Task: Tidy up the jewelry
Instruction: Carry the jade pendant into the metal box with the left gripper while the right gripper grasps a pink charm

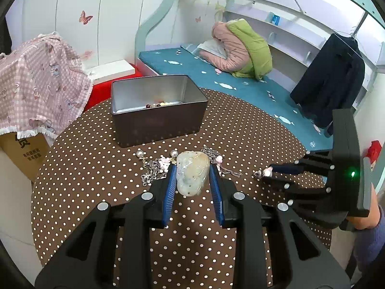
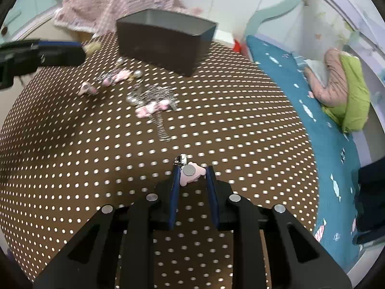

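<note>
We hold the jade pendant (image 1: 191, 173) in our left gripper (image 1: 192, 175), pads narrowed onto it, above mid-table (image 1: 96, 168) | our right gripper (image 2: 192, 173) pinches a pink clip (image 2: 191, 174) | metal box (image 1: 156, 110) at the far edge | loose jewelry (image 1: 156, 168) before it

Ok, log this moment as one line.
left gripper: shut on jade pendant | right gripper: shut on pink charm | tin box: beads inside | chains: on table

Round table (image 1: 79, 159), brown dotted cloth. Teal bed (image 1: 240, 82) behind, rolled quilt (image 1: 243, 48) on it. White wardrobe (image 1: 79, 19), butterfly stickers. Wall shelves (image 1: 288, 24) right.
</note>
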`<state>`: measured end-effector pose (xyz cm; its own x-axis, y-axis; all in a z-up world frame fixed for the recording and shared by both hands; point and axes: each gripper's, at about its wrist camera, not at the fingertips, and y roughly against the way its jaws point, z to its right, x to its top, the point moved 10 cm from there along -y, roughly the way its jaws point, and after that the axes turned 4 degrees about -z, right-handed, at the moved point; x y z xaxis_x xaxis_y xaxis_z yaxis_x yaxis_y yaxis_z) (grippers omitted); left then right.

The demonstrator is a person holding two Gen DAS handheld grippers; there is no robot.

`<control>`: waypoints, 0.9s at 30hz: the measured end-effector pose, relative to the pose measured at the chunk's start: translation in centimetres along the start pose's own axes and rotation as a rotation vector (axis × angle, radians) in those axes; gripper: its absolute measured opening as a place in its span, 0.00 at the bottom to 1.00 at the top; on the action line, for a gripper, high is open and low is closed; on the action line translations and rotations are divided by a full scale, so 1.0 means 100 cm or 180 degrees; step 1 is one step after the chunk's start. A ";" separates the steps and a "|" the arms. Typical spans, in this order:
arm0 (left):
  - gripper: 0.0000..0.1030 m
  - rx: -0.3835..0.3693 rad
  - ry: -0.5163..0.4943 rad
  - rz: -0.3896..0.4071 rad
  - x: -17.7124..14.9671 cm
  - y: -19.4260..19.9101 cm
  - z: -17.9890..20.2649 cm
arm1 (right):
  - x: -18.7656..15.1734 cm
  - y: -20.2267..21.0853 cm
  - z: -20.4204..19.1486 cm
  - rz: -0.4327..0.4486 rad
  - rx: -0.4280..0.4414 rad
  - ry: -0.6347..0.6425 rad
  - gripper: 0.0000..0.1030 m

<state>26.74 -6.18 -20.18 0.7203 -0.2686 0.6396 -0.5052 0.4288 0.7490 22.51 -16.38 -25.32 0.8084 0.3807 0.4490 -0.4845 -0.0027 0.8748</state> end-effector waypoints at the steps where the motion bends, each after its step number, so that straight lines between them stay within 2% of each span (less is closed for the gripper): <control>1: 0.26 -0.0009 0.0001 0.0006 0.001 0.000 0.001 | 0.002 0.004 0.002 0.0071 -0.0018 -0.0021 0.20; 4: 0.26 -0.0072 0.0026 0.0017 0.007 0.001 0.000 | 0.014 0.017 0.006 0.0244 0.0085 -0.0134 0.20; 8: 0.26 -0.0137 0.0038 0.0123 0.030 0.012 -0.001 | 0.043 0.034 0.011 0.0495 0.0257 -0.0256 0.20; 17: 0.27 -0.0017 0.0010 0.0316 0.109 0.022 -0.019 | 0.137 0.060 0.020 0.0997 0.0708 -0.0556 0.20; 22: 0.27 0.0055 0.0108 0.0138 0.131 -0.008 -0.042 | 0.169 0.043 0.014 0.0927 0.0853 -0.0591 0.20; 27: 0.26 0.0101 0.0212 -0.0152 0.120 -0.052 -0.063 | 0.183 0.014 0.004 0.0759 0.0897 -0.0574 0.20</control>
<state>40.99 -6.17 -17.46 0.7734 -0.2296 0.5910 -0.4836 0.3892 0.7840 36.79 -9.74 -15.81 0.7422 0.1706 0.6481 -0.5752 -0.3341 0.7467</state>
